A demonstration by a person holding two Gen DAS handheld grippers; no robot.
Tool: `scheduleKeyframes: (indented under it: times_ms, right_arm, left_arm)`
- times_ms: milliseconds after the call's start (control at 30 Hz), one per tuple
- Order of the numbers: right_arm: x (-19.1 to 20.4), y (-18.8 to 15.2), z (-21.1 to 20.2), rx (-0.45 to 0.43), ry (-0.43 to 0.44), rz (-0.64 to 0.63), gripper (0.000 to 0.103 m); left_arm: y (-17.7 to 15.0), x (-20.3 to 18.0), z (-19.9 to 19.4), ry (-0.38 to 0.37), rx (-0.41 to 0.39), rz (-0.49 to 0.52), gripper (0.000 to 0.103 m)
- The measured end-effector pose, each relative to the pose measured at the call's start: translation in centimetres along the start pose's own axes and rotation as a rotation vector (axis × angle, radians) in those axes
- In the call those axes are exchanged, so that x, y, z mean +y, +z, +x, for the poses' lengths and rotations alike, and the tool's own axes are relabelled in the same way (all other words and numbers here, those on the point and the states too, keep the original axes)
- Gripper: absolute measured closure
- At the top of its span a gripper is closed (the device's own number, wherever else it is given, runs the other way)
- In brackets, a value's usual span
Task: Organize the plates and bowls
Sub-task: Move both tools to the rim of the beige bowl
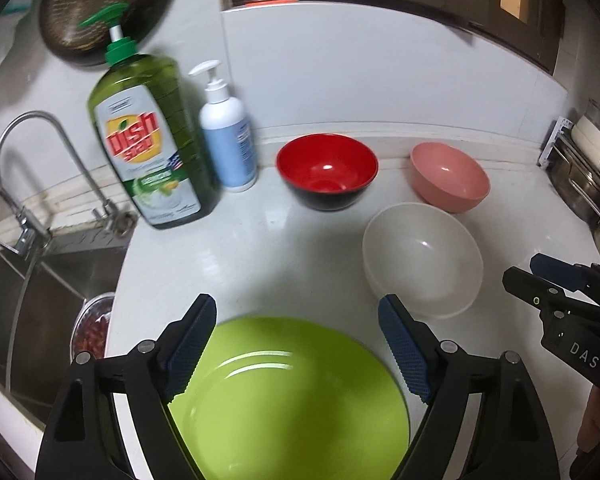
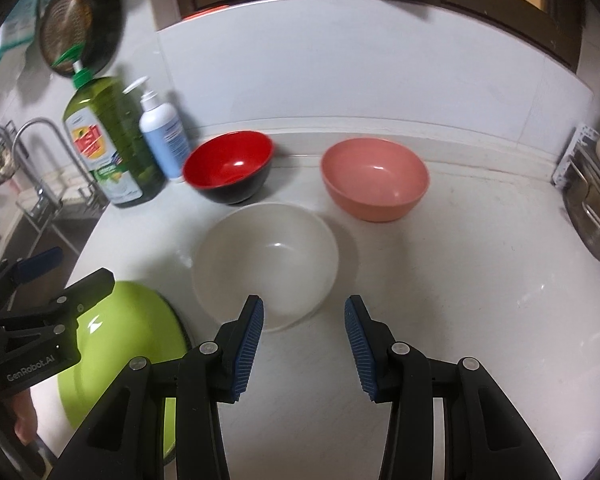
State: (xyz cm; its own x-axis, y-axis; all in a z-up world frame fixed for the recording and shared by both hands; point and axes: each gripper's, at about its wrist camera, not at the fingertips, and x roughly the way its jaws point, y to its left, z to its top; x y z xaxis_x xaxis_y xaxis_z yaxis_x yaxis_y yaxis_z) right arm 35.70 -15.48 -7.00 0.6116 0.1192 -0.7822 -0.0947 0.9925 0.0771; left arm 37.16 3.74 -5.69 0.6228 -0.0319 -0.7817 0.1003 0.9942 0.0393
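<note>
Bowls (image 2: 265, 264): three; green plate (image 1: 296, 396): one.

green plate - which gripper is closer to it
Left. The left gripper hangs open right over the green plate, while the right gripper is off to its right, open near the white bowl.

The left gripper (image 1: 296, 344) hangs over the green plate (image 1: 292, 396), its 2 fingers spread wide; the right gripper (image 2: 304, 344), just right of that plate, gapes open too.
</note>
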Motion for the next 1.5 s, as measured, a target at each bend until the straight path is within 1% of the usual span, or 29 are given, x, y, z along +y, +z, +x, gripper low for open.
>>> scheduleKeyframes:
  times_ms: [133, 300, 400, 500, 700, 800, 833, 867, 933, 967, 1033, 1067, 1133, 1233, 1367, 1500]
  right_arm:
    - [-1.0, 0.4, 1.5, 0.023, 0.001, 0.032, 0.059]
    - [-2.2, 0.6, 3.4, 0.049, 0.007, 0.069, 0.059]
    - [-2.7, 0.7, 4.7, 0.071, 0.013, 0.092, 0.059]
    - [-3.2, 0.9, 5.5, 0.085, 0.018, 0.103, 0.06]
    - [-3.4, 1.4, 7.0, 0.11, 0.031, 0.125, 0.061]
    - [-3.6, 1.4, 7.7, 0.13, 0.038, 0.132, 0.067]
    - [-3.7, 1.4, 7.9, 0.135, 0.041, 0.133, 0.068]
    - [-3.7, 1.3, 8.1, 0.142, 0.038, 0.135, 0.069]
    - [-3.8, 1.3, 8.4, 0.148, 0.043, 0.138, 0.077]
    - [-3.8, 1.3, 8.5, 0.151, 0.041, 0.138, 0.078]
    - [-3.8, 1.4, 8.6, 0.154, 0.05, 0.141, 0.086]
    - [-3.8, 1.4, 8.6, 0.155, 0.055, 0.142, 0.087]
    - [-3.7, 1.5, 8.6, 0.154, 0.065, 0.144, 0.091]
    - [-3.6, 1.6, 8.6, 0.155, 0.064, 0.143, 0.092]
    - [-3.8, 1.5, 8.4, 0.16, 0.068, 0.156, 0.093]
    - [-4.1, 1.4, 7.4, 0.15, 0.066, 0.166, 0.093]
  left_arm:
    - [0.9, -0.8, 1.6, -0.01, 0.017, 0.012, 0.02]
    - [2.0, -1.7, 3.9, -0.04, 0.04, 0.024, 0.02]
    - [2.7, -2.3, 5.3, -0.066, 0.06, 0.034, 0.02]
    - [3.3, -2.9, 7.0, -0.072, 0.085, 0.044, 0.021]
    - [3.5, -3.6, 9.0, -0.091, 0.127, 0.05, 0.032]
    - [3.3, -3.9, 10.1, -0.11, 0.161, 0.044, 0.043]
    - [3.2, -4.0, 10.3, -0.111, 0.171, 0.043, 0.048]
    - [3.1, -4.0, 10.6, -0.114, 0.183, 0.041, 0.05]
    - [2.9, -4.2, 11.1, -0.131, 0.202, 0.035, 0.059]
    - [2.9, -4.2, 11.4, -0.136, 0.213, 0.032, 0.062]
    - [2.8, -4.3, 11.8, -0.154, 0.235, 0.028, 0.074]
    - [2.8, -4.4, 11.9, -0.163, 0.245, 0.026, 0.077]
    - [2.8, -4.5, 12.0, -0.182, 0.256, 0.018, 0.085]
    - [2.8, -4.5, 12.1, -0.202, 0.27, 0.009, 0.091]
    - [2.6, -4.7, 11.7, -0.19, 0.268, 0.008, 0.091]
    - [2.5, -4.8, 10.4, -0.194, 0.258, 0.004, 0.091]
